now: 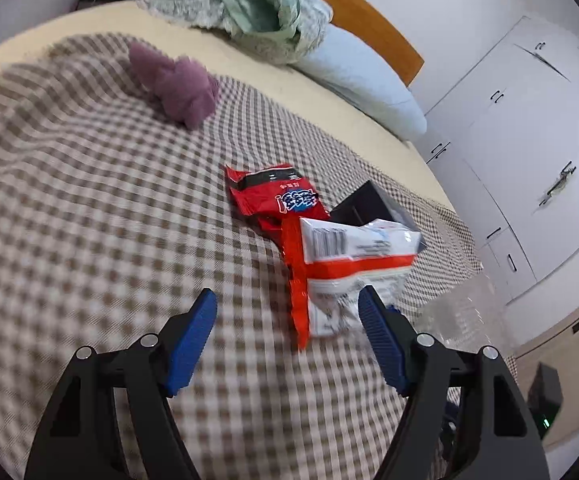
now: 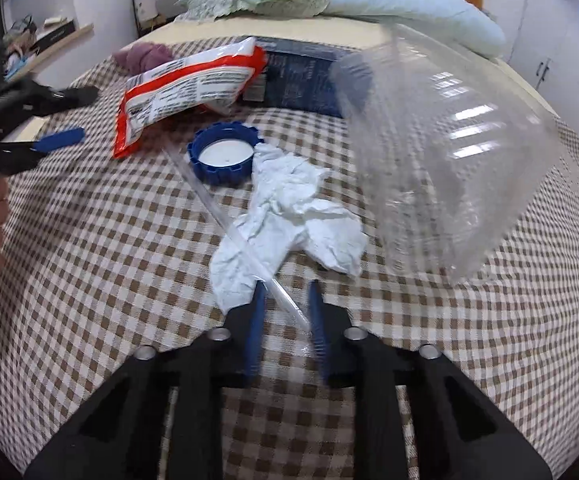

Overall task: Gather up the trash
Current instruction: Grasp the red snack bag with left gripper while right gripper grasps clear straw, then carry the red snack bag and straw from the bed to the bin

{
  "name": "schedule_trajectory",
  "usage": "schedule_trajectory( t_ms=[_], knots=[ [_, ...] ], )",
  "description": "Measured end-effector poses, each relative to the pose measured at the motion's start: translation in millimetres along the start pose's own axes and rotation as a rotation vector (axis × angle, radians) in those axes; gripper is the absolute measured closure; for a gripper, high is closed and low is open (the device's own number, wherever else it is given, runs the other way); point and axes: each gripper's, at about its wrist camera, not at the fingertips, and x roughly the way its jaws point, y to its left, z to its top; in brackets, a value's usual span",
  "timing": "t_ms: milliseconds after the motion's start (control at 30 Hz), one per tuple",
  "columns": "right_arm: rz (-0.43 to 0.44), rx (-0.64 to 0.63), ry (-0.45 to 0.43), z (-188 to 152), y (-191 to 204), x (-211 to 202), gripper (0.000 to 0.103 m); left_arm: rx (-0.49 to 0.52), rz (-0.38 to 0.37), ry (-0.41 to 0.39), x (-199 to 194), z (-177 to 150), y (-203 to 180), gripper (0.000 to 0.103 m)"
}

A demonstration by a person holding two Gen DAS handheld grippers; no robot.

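Just beside the blue cap [image 2: 222, 157]: crumpled tissue [image 2: 289, 216], soft, light; pinch its near edge. Right gripper [image 2: 285, 300] narrowed around a clear straw [image 2: 249, 248], slippery. Left gripper [image 1: 287, 312] wide, wrapper [image 1: 345, 264] ahead.

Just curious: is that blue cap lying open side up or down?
Open side up: the blue cap shows its white inner face, resting on the checked blanket.

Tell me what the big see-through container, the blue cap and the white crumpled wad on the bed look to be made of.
The see-through container: thin clear plastic, glossy; light glints on it and the checked cover shows through.
The blue cap: rigid molded plastic, matte, with a notched rim and a white liner inside.
The white wad: likely tissue or paper towel; soft, dull, sharply creased.
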Motion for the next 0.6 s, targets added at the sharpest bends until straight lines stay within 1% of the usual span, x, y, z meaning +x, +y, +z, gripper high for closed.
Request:
schedule_trajectory(
  t_ms=[100,167,200,267,300,333,400,433,533,600],
  knots=[
    [0.002,0.002,-0.024,-11,-5,-15,0.089,-0.062,-0.06,0.009,21,3,2,0.033],
    [0.003,0.004,-0.04,-16,-8,-25,0.096,-0.089,-0.082,0.001,30,5,1,0.034],
    [-0.003,0.001,-0.051,-18,-8,-31,0.097,-0.101,-0.103,-0.01,33,6,0,0.034],
    [-0.008,0.001,-0.068,-22,-9,-42,0.097,-0.14,-0.167,-0.01,36,7,1,0.051],
    [-0.008,-0.001,-0.076,-25,-10,-47,0.097,-0.16,-0.196,0.011,39,6,1,0.066],
    [-0.014,-0.001,-0.079,-27,-10,-51,0.097,-0.163,-0.193,0.023,39,6,0,0.073],
    [-0.018,0.005,-0.087,-30,-12,-57,0.097,-0.13,-0.191,0.032,36,7,-7,0.08],
    [-0.021,0.007,-0.092,-32,-13,-60,0.097,-0.103,-0.184,0.022,30,8,-14,0.082],
    [-0.019,0.029,-0.108,-37,-17,-73,0.097,-0.051,-0.175,0.023,9,16,-36,0.085],
    [-0.018,0.036,-0.121,-41,-16,-89,0.097,0.011,-0.146,0.019,-11,19,-56,0.086]
  ],
)
